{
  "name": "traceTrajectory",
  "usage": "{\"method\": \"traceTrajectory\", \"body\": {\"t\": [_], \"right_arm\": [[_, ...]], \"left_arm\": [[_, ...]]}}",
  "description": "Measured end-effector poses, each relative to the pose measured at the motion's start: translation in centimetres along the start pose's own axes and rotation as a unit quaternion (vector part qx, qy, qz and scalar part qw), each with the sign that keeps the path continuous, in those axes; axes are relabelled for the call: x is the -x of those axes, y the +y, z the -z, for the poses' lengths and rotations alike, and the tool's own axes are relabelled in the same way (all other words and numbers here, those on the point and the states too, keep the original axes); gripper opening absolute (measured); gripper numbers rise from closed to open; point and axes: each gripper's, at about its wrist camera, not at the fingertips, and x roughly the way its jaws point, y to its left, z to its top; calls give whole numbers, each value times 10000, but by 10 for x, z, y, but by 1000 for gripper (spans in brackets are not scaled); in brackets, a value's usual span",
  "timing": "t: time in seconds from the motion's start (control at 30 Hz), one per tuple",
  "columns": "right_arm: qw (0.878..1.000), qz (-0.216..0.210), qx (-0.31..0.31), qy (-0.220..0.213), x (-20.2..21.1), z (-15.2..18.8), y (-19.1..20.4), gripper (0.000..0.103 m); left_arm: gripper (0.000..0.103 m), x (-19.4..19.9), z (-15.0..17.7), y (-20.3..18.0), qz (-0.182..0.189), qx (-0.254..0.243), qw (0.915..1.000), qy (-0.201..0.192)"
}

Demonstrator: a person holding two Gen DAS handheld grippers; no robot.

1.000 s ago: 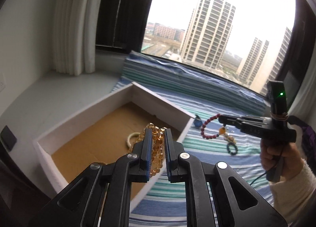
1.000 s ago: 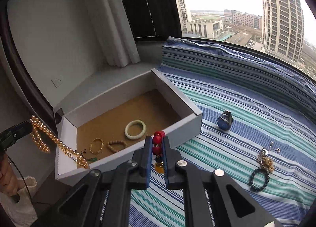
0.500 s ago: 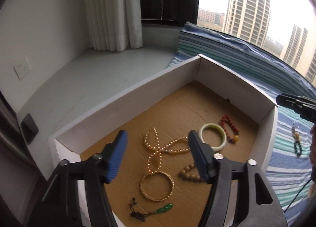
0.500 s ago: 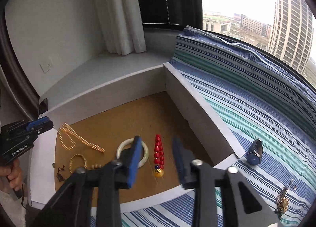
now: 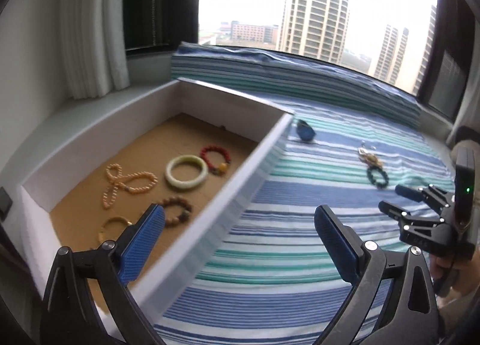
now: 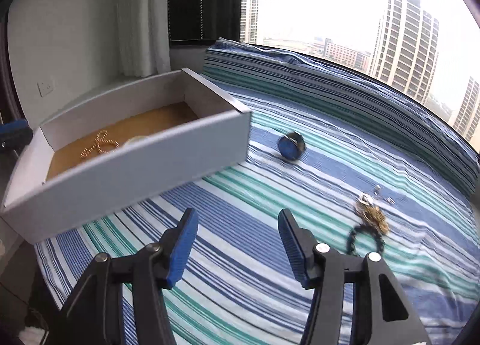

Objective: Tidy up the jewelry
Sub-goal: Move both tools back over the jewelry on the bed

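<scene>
Right wrist | dark bead bracelet (image 6: 364, 238) just right of gaping right claw (image 6: 237, 244)

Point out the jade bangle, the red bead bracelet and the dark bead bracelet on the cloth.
jade bangle (image 5: 186, 171), left wrist view, right rim.
red bead bracelet (image 5: 210, 150), left wrist view, top beads.
dark bead bracelet (image 6: 351, 237), right wrist view, left beads.

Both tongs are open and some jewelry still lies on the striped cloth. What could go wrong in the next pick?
1. The dark bead bracelet touches the tangled gold chain pile; the right tongs may lift both together or drag the chain.
2. The blue round piece rests tilted on the soft striped cloth; it might roll when nudged.
3. The left tongs straddle the white box wall; closing or lowering may bump the box.
</scene>
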Motion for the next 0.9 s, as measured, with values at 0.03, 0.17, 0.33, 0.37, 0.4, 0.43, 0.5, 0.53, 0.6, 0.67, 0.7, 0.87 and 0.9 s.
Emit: {"method": "traceTrajectory", "body": {"t": [0.03, 0.17, 0.33, 0.37, 0.4, 0.43, 0.5, 0.53, 0.6, 0.67, 0.7, 0.87, 0.9], "right_arm": [[9999, 142, -70, 52, 4, 18, -9, 57], [9963, 798, -279, 185, 15, 78, -45, 57], [9886, 1264, -756, 304, 22, 120, -87, 57], [9867, 1345, -853, 310, 22, 125, -94, 57], [9850, 1402, -947, 322, 22, 129, -101, 57], [9835, 1443, -1037, 335, 21, 133, -106, 57], [9809, 1485, -1198, 374, 18, 138, -116, 57], [9799, 1465, -1281, 429, 14, 140, -119, 57], [9793, 1400, -1391, 447, 11, 141, -124, 57], [9787, 1396, -1424, 494, 10, 142, -124, 57], [9785, 1372, -1436, 563, 7, 142, -124, 57], [9766, 1202, -1683, 596, 6, 145, -130, 58], [9762, 1222, -1688, 601, 6, 145, -130, 59]], "left_arm": [[100, -9, 6, -14, 89, -18, 9999, 112], [100, -49, 33, -60, 353, -13, 9987, 356], [100, -86, 55, -103, 433, -241, 9967, 647], [100, -91, 57, -109, 420, -328, 9963, 679], [100, -96, 59, -114, 374, -423, 9959, 704], [100, -101, 59, -118, 320, -512, 9957, 701], [100, -109, 59, -124, 239, -674, 9951, 689], [100, -112, 60, -126, 209, -736, 9948, 665], [100, -118, 62, -130, 157, -820, 9943, 659], [100, -124, 67, -131, 89, -859, 9936, 730], [100, -129, 68, -131, 98, -864, 9923, 884], [102, -131, 70, -126, 154, -757, 9921, 984], [103, -132, 70, -127, 152, -770, 9920, 993]]}}
